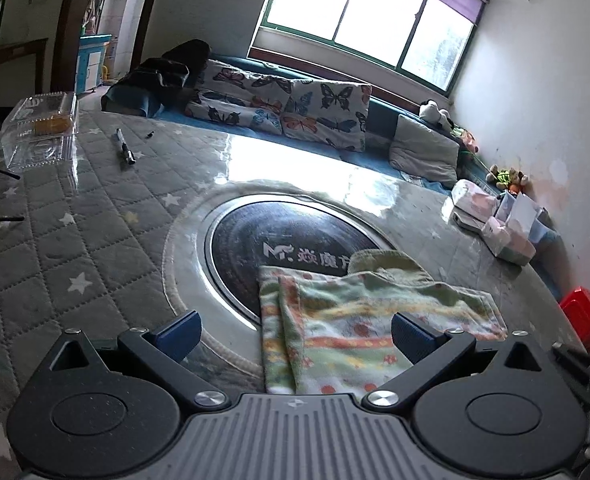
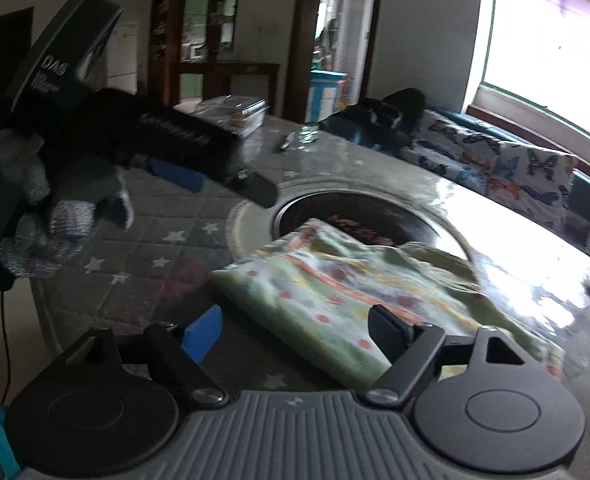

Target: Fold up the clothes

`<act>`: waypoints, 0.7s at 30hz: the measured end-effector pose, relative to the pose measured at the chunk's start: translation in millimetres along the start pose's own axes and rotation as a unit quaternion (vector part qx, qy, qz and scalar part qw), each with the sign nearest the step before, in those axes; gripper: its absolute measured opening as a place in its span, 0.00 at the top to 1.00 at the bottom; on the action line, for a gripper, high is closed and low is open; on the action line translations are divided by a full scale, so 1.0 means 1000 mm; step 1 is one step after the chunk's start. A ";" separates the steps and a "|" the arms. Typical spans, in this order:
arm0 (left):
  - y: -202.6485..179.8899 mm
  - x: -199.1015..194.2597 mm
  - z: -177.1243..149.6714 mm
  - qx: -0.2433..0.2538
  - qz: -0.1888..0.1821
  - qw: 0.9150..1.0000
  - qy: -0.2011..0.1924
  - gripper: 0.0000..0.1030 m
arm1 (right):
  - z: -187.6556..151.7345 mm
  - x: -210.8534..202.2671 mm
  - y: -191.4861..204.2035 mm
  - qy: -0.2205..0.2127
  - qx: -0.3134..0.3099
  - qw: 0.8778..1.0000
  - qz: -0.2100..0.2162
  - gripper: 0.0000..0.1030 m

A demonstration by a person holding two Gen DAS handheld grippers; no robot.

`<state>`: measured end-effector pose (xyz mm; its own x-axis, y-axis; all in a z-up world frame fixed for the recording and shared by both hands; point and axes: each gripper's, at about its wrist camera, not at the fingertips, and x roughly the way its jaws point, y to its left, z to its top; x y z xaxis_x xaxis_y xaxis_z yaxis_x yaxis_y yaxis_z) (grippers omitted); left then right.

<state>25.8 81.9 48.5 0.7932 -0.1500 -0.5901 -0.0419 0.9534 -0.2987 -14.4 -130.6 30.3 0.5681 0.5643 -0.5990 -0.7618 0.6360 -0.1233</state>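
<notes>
The surface (image 1: 95, 216) carries a grey quilted star-print cover under a glossy clear sheet, with a round black induction cooktop (image 1: 279, 256) set in its centre. A bench with butterfly cushions (image 1: 295, 104) runs below the window at the top of the frame. The folded green patterned towel (image 1: 335, 332) lies at lower centre, overlapping the cooktop's near edge. The left gripper (image 1: 295, 334) is spread wide, empty, above the towel. The right gripper (image 2: 295, 332) is likewise spread, empty, with the towel (image 2: 335, 292) between its fingers.
</notes>
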 end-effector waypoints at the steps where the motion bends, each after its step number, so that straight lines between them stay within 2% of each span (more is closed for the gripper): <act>1: 0.002 0.002 0.001 -0.004 0.000 1.000 0.002 0.01 | 0.002 0.003 0.003 0.002 -0.006 1.000 0.004 0.24; 4: 0.007 0.008 0.002 -0.016 -0.001 1.000 0.008 0.02 | 0.006 0.012 0.010 0.008 -0.024 1.000 0.018 0.28; 6: 0.011 0.013 0.002 -0.025 -0.002 1.000 0.014 0.06 | 0.009 0.020 0.016 0.014 -0.039 0.999 0.027 0.36; 10: 0.020 0.022 0.003 -0.044 -0.008 0.999 0.028 0.16 | 0.014 0.036 0.024 0.023 -0.064 0.997 0.043 0.42; 19: 0.031 0.038 0.006 -0.081 -0.030 0.994 0.059 0.17 | 0.020 0.067 0.037 0.043 -0.113 0.991 0.053 0.53; 21: 0.033 0.042 0.007 -0.092 -0.037 0.993 0.066 0.17 | 0.021 0.070 0.036 0.044 -0.112 0.991 0.057 0.62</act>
<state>61.8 108.7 18.8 0.7120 -0.2619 -0.6515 -0.1074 0.8763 -0.4696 4.3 -57.2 0.1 0.4534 0.5713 -0.6841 -0.8747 0.4327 -0.2183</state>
